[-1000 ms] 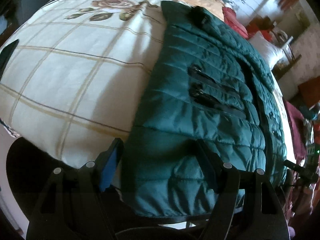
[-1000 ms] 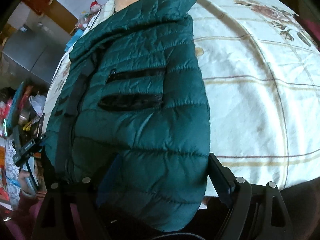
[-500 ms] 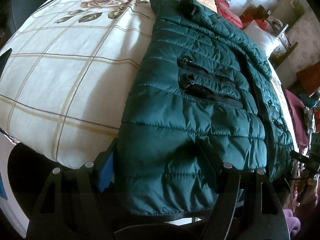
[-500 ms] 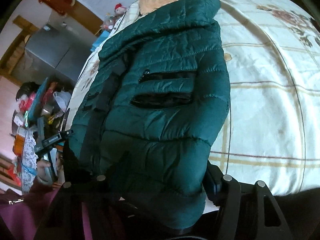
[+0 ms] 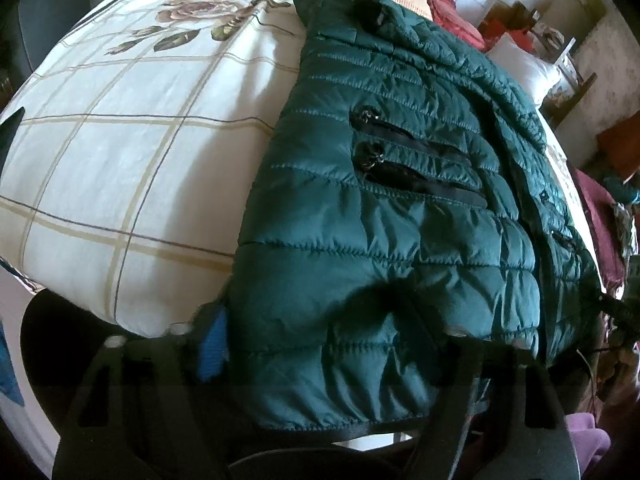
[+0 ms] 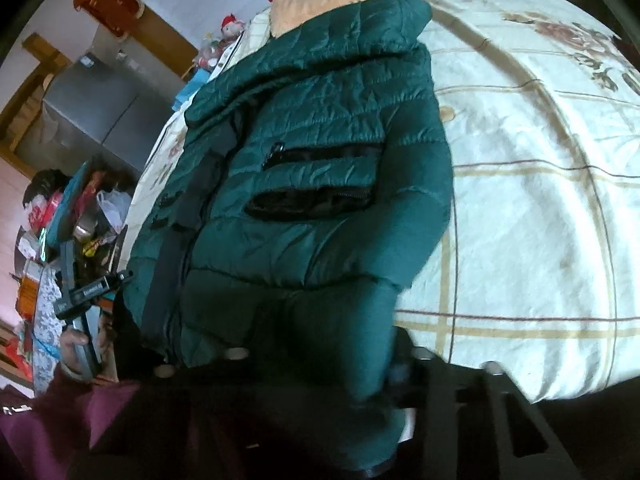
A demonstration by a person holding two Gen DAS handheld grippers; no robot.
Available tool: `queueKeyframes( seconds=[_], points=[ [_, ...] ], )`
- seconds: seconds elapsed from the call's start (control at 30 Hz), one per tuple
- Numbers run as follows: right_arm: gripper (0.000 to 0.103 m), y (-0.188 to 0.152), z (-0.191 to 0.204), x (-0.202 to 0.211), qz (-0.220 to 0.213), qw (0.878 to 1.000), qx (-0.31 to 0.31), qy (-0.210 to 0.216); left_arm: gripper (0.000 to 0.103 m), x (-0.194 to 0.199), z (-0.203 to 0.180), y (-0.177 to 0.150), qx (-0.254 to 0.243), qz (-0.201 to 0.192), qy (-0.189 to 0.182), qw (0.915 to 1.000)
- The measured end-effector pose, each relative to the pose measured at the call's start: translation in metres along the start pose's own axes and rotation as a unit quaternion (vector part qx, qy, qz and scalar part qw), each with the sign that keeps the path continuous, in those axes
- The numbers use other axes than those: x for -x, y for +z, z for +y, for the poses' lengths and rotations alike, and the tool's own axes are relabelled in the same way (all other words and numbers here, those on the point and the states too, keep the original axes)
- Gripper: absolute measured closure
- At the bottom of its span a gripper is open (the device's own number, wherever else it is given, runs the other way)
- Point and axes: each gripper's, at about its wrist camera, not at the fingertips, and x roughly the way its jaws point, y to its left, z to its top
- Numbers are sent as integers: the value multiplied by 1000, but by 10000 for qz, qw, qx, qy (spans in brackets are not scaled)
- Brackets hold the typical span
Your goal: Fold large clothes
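My left view is bright and fairly sharp: daylight falls evenly on the bedspread (image 5: 132, 152), close to washed out at its pale squares. The jacket (image 5: 400, 216) shows soft sheen along its quilted ridges and casts a dark shadow at its near hem, where my left claw (image 5: 316, 344) sits dim and semi-transparent. My right view is softer, with motion blur around the right claw (image 6: 320, 364) and the lower jacket (image 6: 320, 184). Both frames bulge heavily, lines on the bed curve, and the corners go black with vignetting.
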Motion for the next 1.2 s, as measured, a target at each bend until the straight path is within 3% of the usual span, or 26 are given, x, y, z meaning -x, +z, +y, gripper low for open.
queueKeyframes(
  seconds=[0.07,0.17,0.23,0.33,0.63,0.87,1.2],
  points=[
    [79,4,0,5,-83,9999,-16,112,71,5,1,0,60,-133,14,9999],
    [83,12,6,15,-269,9993,60,251,84,12,0,3,41,-235,-16,9997],
    [84,21,12,22,-419,9986,141,306,86,19,-3,7,-24,-267,-63,9996],
    [84,36,21,33,-689,9965,227,406,87,35,-7,18,-58,-392,-269,9989],
    [84,86,27,63,-1509,9866,259,564,87,80,-17,73,66,-1244,-638,9902],
    [85,128,30,69,-1856,9812,263,452,87,82,-31,120,122,-1734,-460,9837],
    [85,185,18,52,-1939,9809,5,148,87,59,-48,183,229,-1963,-171,9801]
  ],
)
